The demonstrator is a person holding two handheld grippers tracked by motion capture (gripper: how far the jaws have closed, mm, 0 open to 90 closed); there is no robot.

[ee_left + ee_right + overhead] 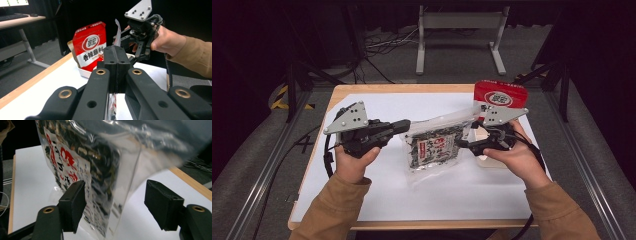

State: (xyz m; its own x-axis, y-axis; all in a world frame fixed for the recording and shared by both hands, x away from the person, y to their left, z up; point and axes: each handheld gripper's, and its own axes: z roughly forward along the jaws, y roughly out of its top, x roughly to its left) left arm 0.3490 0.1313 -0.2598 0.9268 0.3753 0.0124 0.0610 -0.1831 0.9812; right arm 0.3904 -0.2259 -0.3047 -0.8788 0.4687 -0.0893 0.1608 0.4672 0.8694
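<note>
A clear bag (437, 145) of dark dried food with a red-and-white label hangs tilted above the white table sheet (377, 200). My left gripper (407, 125) is shut on the bag's left top edge; in the left gripper view the film (117, 27) sticks up out of the closed jaws of this gripper (116, 57). My right gripper (462, 143) is at the bag's right side. In the right gripper view this gripper (117, 205) stands open, with the bag (95, 170) hanging between its pads (73, 205), touching neither that I can see.
A red pouch (500, 95) stands upright in a white tray (489, 160) at the table's right, just behind my right hand; it is also in the left gripper view (91, 45). A metal stand (459, 22) and cables (382, 45) lie on the floor beyond.
</note>
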